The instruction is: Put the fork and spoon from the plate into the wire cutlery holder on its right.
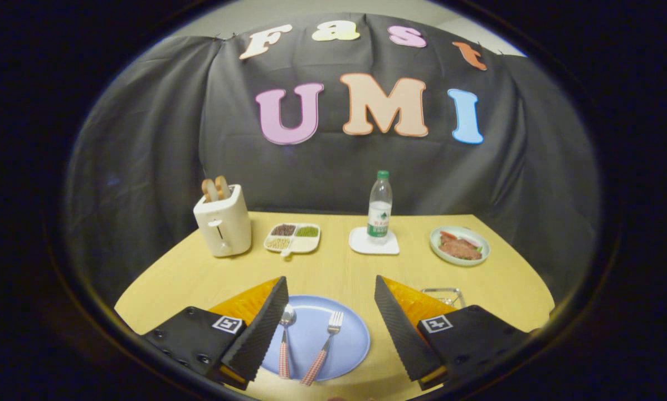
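A staged booth dressed as a breakfast corner — black cloth wall (144, 167) draped behind a pale wooden counter (333, 267). On the far side sit a toaster (223, 225) with bread, a divided dish of grains (292, 238), a water bottle (379, 207) and a plate of food (459, 245) — props, not a real kitchen.

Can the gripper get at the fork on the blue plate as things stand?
Probably yes. The gripper is open, and the checked-handled metal fork lies flat on the round blue plate between its fingers, beside the spoon, with nothing over it.
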Demonstrator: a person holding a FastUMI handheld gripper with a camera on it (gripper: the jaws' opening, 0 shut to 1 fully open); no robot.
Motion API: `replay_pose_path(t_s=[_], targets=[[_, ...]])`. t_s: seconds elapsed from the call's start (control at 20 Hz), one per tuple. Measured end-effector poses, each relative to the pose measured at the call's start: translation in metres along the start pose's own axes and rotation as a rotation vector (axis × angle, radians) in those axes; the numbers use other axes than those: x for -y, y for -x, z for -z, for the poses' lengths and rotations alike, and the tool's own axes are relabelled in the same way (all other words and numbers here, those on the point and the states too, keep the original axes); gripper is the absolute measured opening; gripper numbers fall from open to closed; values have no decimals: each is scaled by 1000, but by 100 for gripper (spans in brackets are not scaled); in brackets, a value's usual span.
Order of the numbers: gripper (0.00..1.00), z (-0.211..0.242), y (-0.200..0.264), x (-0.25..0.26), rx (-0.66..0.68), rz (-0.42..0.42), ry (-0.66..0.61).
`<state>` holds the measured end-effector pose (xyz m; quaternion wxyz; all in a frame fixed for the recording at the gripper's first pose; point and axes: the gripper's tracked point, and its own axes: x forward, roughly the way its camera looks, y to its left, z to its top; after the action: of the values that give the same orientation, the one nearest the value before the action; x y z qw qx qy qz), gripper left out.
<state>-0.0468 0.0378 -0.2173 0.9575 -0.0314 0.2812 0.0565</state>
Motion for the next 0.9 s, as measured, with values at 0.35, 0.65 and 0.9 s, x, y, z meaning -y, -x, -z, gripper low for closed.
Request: replay_pose_path(t_s=[0.35, 0.65, 0.9], targets=[[100, 77, -16, 4, -202, 27, 25], [100, 120, -26, 7, -331, 25, 61], [89, 135, -33, 3, -390, -1, 86]])
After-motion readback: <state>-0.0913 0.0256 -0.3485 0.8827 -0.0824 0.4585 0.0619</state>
